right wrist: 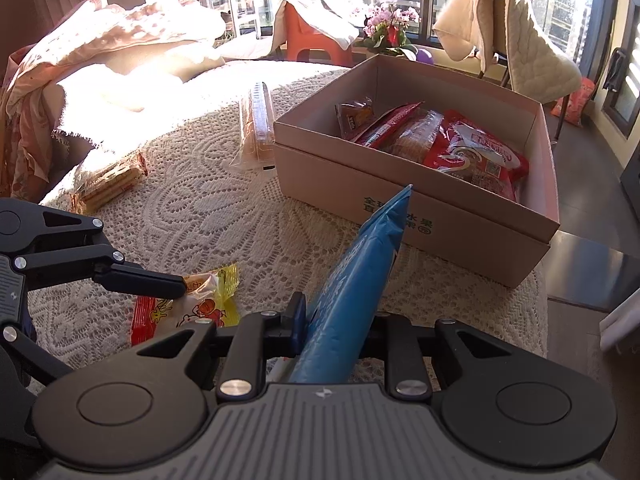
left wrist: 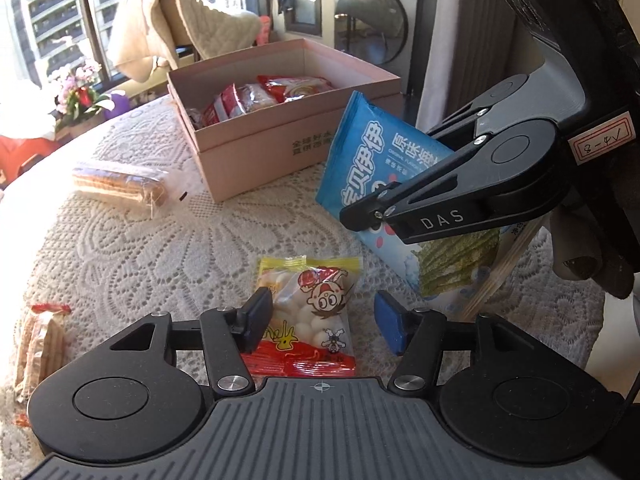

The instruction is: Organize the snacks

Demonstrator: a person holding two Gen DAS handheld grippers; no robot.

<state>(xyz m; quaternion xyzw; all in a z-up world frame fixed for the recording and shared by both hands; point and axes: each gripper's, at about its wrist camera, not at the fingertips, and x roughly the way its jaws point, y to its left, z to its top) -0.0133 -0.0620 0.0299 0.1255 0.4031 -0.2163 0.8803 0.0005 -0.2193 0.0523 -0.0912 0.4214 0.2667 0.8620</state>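
Snack sorting beside the cardboard box (right wrist: 416, 216)
Right gripper (right wrist: 334, 322) fingers clamp blue packet (left wrist: 372, 160); left gripper (left wrist: 320, 322) fingers parted around candy bag (left wrist: 312, 312)

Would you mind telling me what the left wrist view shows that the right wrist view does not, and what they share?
Only the left wrist view shows the blue seaweed snack bag's printed front and the right gripper clamping it from outside. Only the right wrist view shows the orange stool and the bag edge-on. Both show the pink cardboard box, the yellow-red candy packet between the left gripper's open fingers, and the lace tablecloth.
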